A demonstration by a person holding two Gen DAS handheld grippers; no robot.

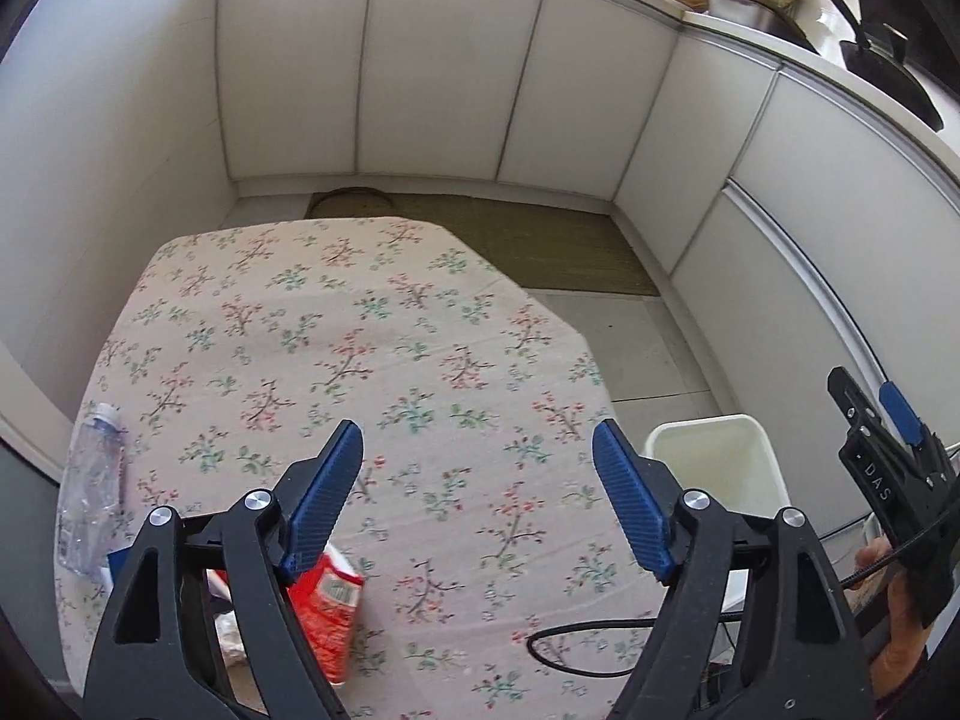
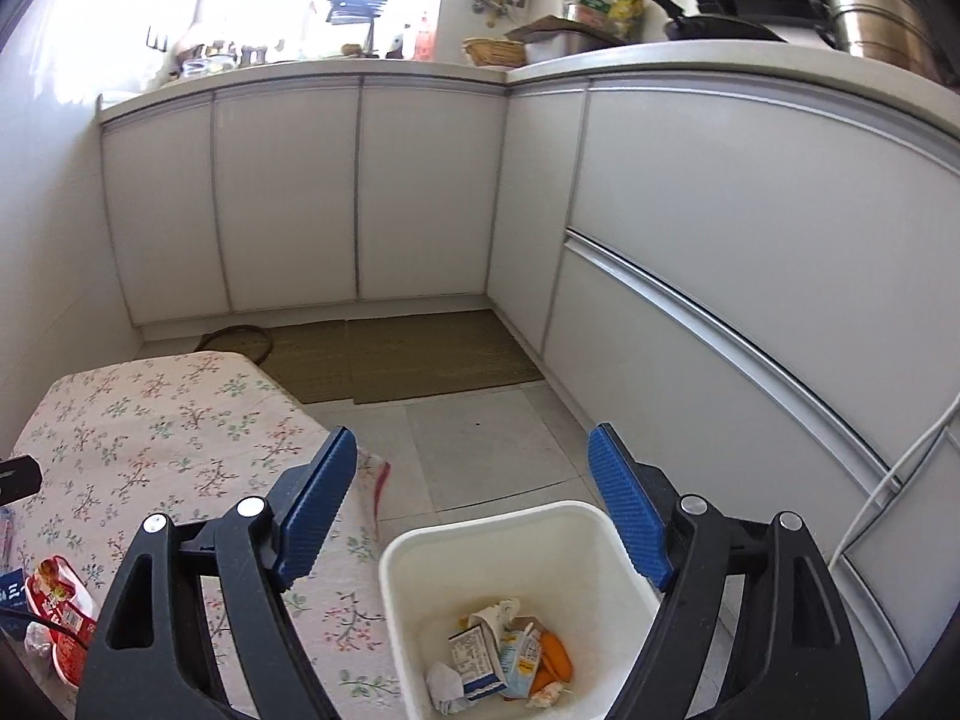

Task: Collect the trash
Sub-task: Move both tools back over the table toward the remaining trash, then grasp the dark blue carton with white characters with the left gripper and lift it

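My left gripper hangs open over the flowered tablecloth, nothing between its blue pads. A red snack wrapper lies just below its left finger, partly hidden by it. A crushed clear plastic bottle lies at the table's left edge. My right gripper is open and empty above the white bin, which holds a small carton, an orange piece and crumpled paper. In the left wrist view the right gripper shows at the far right, beside the bin. The red wrapper appears at the right wrist view's lower left.
White kitchen cabinets wrap around the back and right. A woven floor mat lies before them. A black cable curls on the table near the front edge. Pots, a pan and clutter stand on the counter.
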